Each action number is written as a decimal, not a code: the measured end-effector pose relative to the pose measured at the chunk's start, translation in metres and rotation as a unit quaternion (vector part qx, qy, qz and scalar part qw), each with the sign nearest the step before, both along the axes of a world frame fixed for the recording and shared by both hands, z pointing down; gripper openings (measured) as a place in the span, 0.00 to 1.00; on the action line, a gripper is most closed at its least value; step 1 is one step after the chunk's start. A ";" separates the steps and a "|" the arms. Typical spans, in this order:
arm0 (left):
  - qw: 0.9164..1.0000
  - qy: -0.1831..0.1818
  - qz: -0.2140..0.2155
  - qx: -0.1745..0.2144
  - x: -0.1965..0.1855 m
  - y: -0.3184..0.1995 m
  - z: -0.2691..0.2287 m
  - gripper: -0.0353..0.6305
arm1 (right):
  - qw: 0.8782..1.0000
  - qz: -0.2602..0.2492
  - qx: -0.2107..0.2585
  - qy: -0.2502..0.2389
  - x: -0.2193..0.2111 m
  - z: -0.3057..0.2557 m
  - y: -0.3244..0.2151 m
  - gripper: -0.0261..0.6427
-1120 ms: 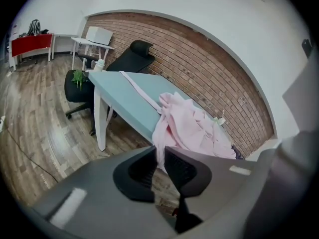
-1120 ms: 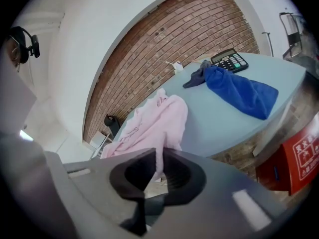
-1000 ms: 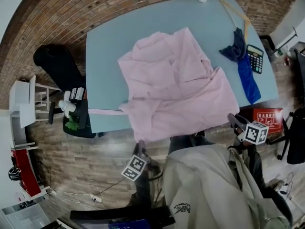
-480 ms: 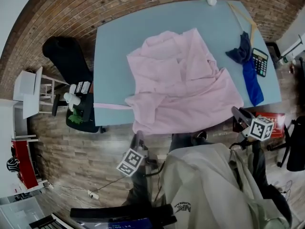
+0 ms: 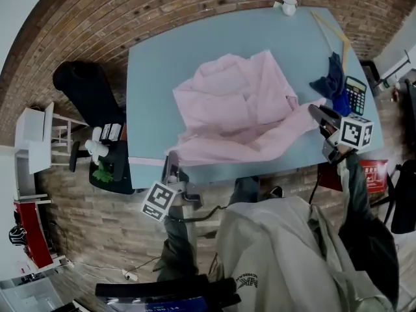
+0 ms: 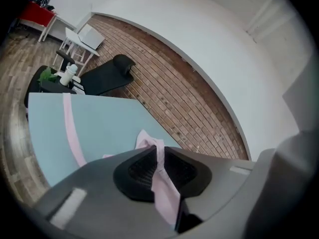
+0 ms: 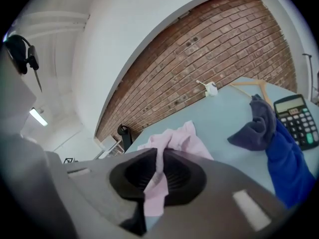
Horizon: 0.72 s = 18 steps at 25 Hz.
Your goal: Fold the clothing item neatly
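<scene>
A pale pink garment [image 5: 234, 109] lies rumpled on the light blue table [image 5: 149, 70]. Its near hem is lifted off the front edge at both corners. My left gripper [image 5: 171, 164] is shut on the hem's left corner, with pink cloth [image 6: 164, 183] pinched between the pads of the left gripper [image 6: 157, 151]. My right gripper [image 5: 317, 114] is shut on the right corner, and in the right gripper view the right gripper [image 7: 160, 156] has a pink fold [image 7: 174, 136] bunched ahead of its jaws. A pink strap [image 6: 72, 133] trails along the table's left front edge.
A dark blue cloth [image 5: 335, 83], a calculator [image 5: 356, 95] and a wooden hanger [image 5: 328, 28] lie at the table's right side. A white cup [image 5: 288, 5] stands at the far edge. A black chair [image 5: 81, 86] and a small stand [image 5: 104, 158] are to the left.
Both grippers rose from below the table's front edge to its level and moved inward over it. The hem that hung over the edge is now lifted and drawn onto the table.
</scene>
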<state>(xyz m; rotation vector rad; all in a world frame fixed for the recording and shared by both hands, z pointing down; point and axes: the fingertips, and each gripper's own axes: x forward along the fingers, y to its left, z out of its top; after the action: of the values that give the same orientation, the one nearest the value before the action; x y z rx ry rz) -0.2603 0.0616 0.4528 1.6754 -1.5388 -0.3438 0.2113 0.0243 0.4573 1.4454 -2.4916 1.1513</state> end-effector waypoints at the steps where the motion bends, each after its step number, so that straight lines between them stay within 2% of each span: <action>1: 1.000 0.001 -0.001 0.000 -0.001 -0.014 0.000 0.13 | 1.000 -0.001 -0.001 0.002 -0.003 0.002 -0.014 0.09; 4: 1.000 0.000 -0.009 -0.005 -0.011 -0.050 0.006 0.13 | 1.000 0.001 -0.014 0.026 -0.010 0.006 -0.052 0.09; 7: 0.999 -0.002 -0.027 -0.036 -0.029 -0.074 0.031 0.14 | 0.995 0.045 -0.057 0.073 0.005 0.034 -0.080 0.10; 8: 0.998 -0.009 -0.032 -0.050 -0.034 -0.080 0.041 0.15 | 0.991 0.064 -0.073 0.092 0.012 0.045 -0.086 0.13; 11: 0.994 -0.055 -0.037 -0.089 -0.047 -0.085 0.066 0.29 | 0.983 0.101 -0.090 0.125 0.026 0.066 -0.089 0.20; 14: 0.988 -0.081 -0.042 -0.122 -0.063 -0.067 0.084 0.41 | 0.982 0.121 -0.099 0.106 0.040 0.069 -0.075 0.23; 16: 0.985 -0.080 -0.041 -0.145 -0.069 -0.046 0.095 0.45 | 0.980 0.159 -0.088 0.080 0.064 0.060 -0.060 0.23; 18: 0.984 -0.065 -0.016 -0.165 -0.060 -0.025 0.107 0.48 | 0.973 0.213 -0.077 0.040 0.092 0.051 -0.036 0.23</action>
<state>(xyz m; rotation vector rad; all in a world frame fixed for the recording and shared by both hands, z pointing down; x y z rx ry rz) -0.3204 0.0364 0.5598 1.4358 -1.6188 0.0065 0.3030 -0.0115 0.5079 1.9919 -2.0409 1.2769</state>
